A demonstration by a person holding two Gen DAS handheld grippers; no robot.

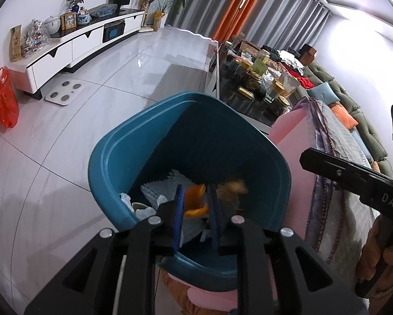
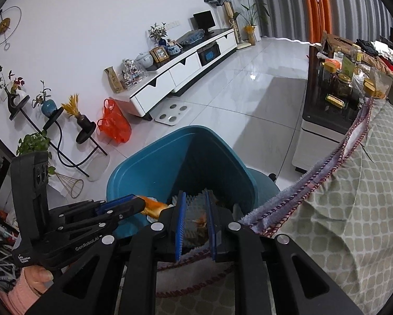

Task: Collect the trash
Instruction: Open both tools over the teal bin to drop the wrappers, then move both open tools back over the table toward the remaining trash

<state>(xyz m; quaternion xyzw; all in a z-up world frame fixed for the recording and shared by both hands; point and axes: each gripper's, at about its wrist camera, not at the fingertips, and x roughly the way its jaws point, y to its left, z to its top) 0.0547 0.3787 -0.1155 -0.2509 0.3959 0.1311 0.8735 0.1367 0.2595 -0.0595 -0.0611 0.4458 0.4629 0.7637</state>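
Orange peel sits between the slightly parted pads of the left gripper, over the blue bin. I cannot tell whether they press it. Right gripper is parted above a brownish scrap. Peel seems light, soft, slippery; pinch its thick edge.

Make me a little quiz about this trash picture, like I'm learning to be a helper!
1. What colour is the trash bin? A teal, B yellow, C black.
2. True or false: the red plastic bag is inside the trash bin.
3. What piece of trash shows between the pads of the left gripper?
Key: 1 A. 2 false. 3 orange peel.
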